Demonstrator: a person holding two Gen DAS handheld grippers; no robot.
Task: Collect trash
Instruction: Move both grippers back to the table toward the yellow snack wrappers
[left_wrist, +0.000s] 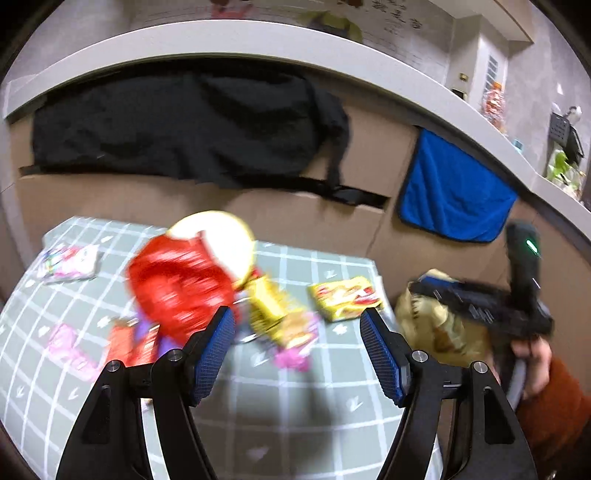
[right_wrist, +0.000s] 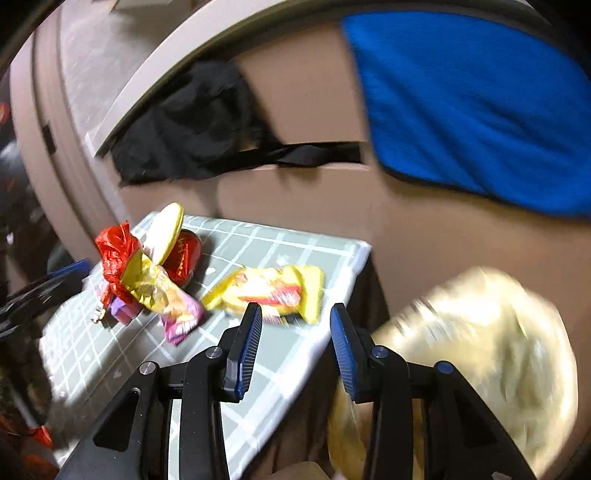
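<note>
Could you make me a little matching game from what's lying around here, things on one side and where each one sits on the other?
Things:
1. yellow and red wrapper
2. blue towel
3. black cloth
4. pale crumpled bag

Places:
A. hanging from the ledge, on the right of the cardboard wall
B. off the table's edge, beside the right gripper
C. draped over the cardboard wall behind the table
D. flat on the checked tablecloth near its far right corner

Pairs: 1-D, 2-A, 3-C, 4-B
</note>
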